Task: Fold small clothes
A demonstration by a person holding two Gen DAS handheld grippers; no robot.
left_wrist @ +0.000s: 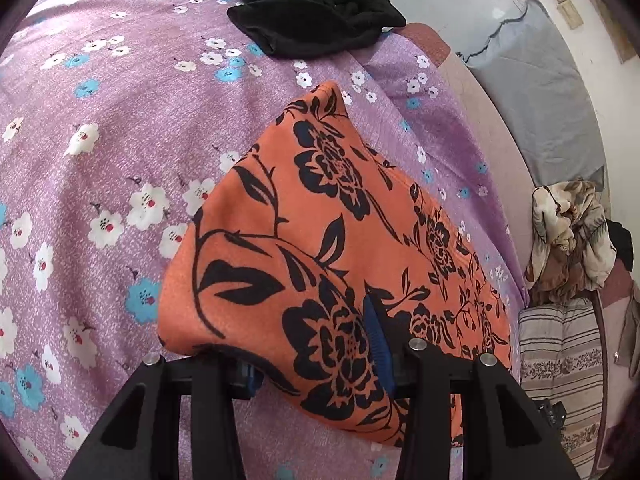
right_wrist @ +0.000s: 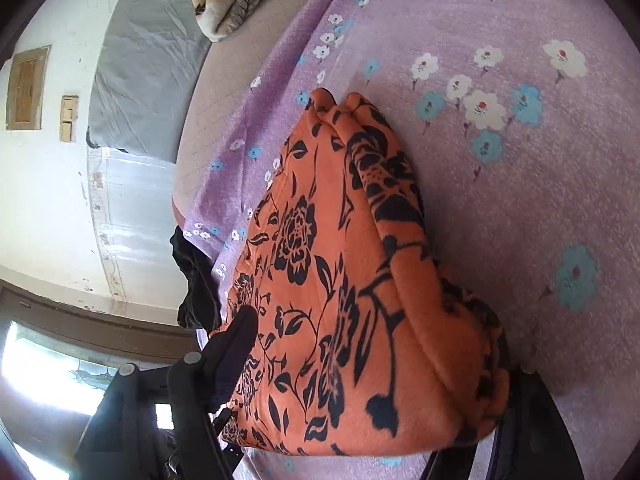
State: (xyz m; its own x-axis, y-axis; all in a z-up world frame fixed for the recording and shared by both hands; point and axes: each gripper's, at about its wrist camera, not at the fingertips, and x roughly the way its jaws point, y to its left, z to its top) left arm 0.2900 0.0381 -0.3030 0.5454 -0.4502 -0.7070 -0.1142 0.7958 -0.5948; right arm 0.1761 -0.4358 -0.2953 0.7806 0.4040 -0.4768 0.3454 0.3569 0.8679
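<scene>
The orange floral garment (left_wrist: 320, 248) is lying bunched and partly folded on the purple flowered bedsheet (left_wrist: 120, 128), near the bed's edge, and both grippers are working at its near end. In the left wrist view the left gripper (left_wrist: 316, 364) is sitting right at the cloth's near edge: 1 blue-padded finger (left_wrist: 378, 344) is showing on top of the fabric while the other is hidden under the draped hem, so the cloth is lying between the jaws, which are standing partly apart; whether the pads are actually pressing I cannot tell. In the right wrist view the right gripper (right_wrist: 360, 392) is straddling the thick folded bundle, 1 dark finger (right_wrist: 236, 344) lying against its left flank and the other mostly buried under the right-hand bulge; again the jaws are partly apart around the cloth, and a firm pinch cannot be confirmed. The relation that matters: the garment's long axis is running away from both sets of fingers, tapering to a gathered tip at the far end, so in each view the bulk is lying straight ahead of the fingers. Neither hand looks clearly nearer. A black garment (left_wrist: 316, 12) is waiting further up the sheet, well apart, and a rumpled beige blanket (left_wrist: 568, 232) is lying off to the side
</scene>
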